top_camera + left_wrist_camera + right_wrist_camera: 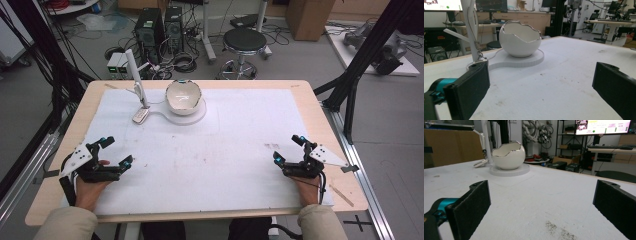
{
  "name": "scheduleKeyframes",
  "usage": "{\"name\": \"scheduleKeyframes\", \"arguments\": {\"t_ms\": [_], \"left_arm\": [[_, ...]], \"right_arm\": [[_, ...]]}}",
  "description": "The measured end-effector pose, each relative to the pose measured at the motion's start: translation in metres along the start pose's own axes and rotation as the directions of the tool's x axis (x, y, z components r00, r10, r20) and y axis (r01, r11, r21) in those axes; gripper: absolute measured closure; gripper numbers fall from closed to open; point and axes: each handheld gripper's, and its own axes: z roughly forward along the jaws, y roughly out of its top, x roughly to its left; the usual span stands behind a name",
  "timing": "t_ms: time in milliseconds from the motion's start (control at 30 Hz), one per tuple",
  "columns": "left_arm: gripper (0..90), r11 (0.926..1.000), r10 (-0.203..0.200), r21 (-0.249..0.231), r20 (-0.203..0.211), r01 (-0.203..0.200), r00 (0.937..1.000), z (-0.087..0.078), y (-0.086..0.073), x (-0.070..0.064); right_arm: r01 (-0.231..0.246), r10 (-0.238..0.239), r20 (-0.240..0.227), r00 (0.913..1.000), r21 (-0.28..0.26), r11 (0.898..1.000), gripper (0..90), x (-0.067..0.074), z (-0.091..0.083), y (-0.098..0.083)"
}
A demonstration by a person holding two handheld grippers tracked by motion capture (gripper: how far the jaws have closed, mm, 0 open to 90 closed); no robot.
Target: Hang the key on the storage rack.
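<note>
A white eggshell-shaped bowl [183, 97] with a jagged silver rim sits on a round white base [199, 116] at the table's far middle. A white stand [136, 77] rises beside it, and a small silvery object [140, 116] rests at its foot. My left gripper [116, 151] lies open near the front left edge, held by a hand. My right gripper [288, 149] lies open at the front right. In the left gripper view the bowl [520, 39] stands ahead between the wide-apart jaws. The right gripper view has the bowl [508, 155] farther off, to the left.
A white mat [210, 150] covers most of the wooden table [305, 92]. Faint dirt marks [559, 231] spot the mat. Behind the table stand a black stool [244, 42], computer towers [150, 30] and cables on the floor. Black frame posts [365, 55] rise at the right.
</note>
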Motion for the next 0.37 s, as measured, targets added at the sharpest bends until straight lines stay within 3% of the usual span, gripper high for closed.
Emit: {"name": "scheduleKeyframes", "arguments": {"t_ms": [367], "left_arm": [[1.7, 0.9988, 0.016, -0.046, -0.06, -0.019, 0.9981, -0.0049, -0.0025, -0.004]], "right_arm": [[-0.007, 0.007, 0.01, 0.9999, 0.004, 1.0, 0.4, 0.0005, -0.0001, -0.0001]]}}
